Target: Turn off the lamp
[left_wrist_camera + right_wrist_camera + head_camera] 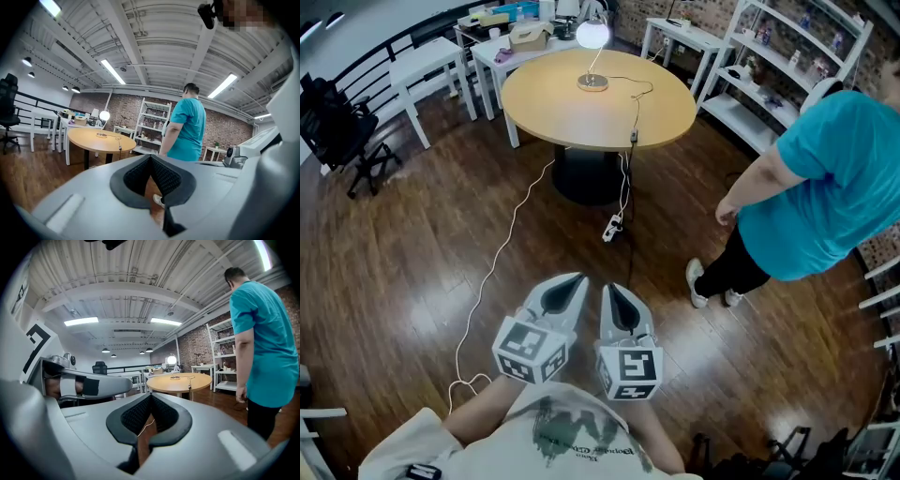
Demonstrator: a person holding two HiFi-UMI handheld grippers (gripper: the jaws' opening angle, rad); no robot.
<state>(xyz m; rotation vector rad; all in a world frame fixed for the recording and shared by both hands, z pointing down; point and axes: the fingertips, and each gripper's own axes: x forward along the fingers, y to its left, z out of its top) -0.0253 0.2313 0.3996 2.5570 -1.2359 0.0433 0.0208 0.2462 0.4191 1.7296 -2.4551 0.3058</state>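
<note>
The lamp (592, 35) glows lit on a round wooden table (553, 108) far ahead, its base (592, 82) resting on the tabletop. Its cord runs over the table edge past an inline switch (633, 136) down to a power strip (612, 226) on the floor. My left gripper (573, 282) and right gripper (613, 292) hover side by side close to my body, well short of the table, both shut and holding nothing. The lamp (104, 115) shows small beyond my left gripper (151, 159). It appears again as the lamp (172, 360) past my right gripper (151, 397).
A person in a teal shirt (816, 187) stands to the right of the table. A white cable (502, 244) trails across the wooden floor. White tables (431, 61), an office chair (337, 122) and white shelves (769, 66) line the room's edges.
</note>
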